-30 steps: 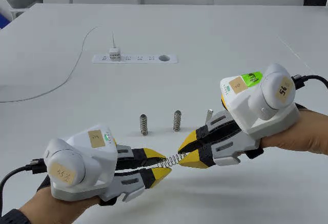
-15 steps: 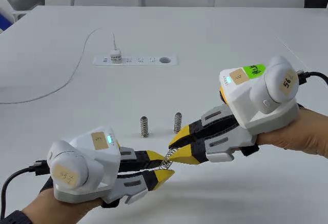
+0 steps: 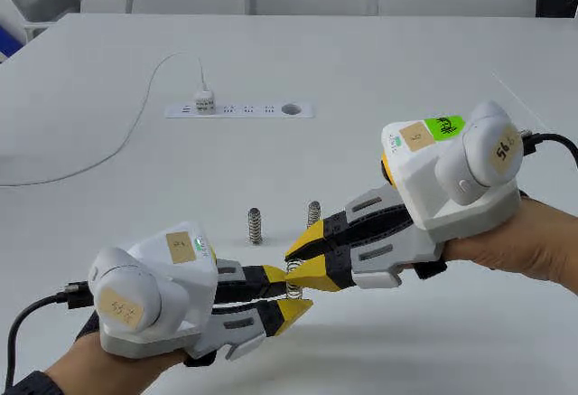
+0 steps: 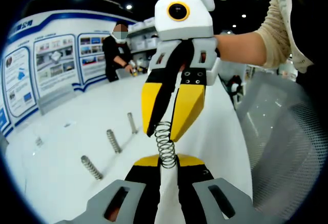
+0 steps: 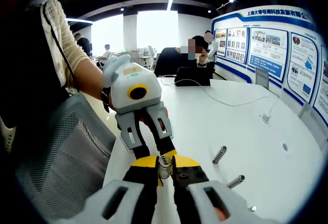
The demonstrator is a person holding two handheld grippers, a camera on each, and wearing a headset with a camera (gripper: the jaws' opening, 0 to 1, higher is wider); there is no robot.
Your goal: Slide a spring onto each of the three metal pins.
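- Head view: the left gripper (image 3: 291,290) and the right gripper (image 3: 295,265) meet tip to tip, each clenched on one end of a short coil spring (image 3: 293,278) held between them.
- Just beyond their tips, a sprung pin (image 3: 256,225) and a second sprung pin (image 3: 313,213) stand on the white table (image 3: 406,79).
- Left gripper view: a bare metal pin (image 4: 132,123) stands farther out, left of the jaws.

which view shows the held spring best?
Left gripper view: the spring runs full length, coils distinct, between left tool and right tool. Head view catches a short stretch between yellow tips. Right gripper view sees it foreshortened, partly hidden by its tips.
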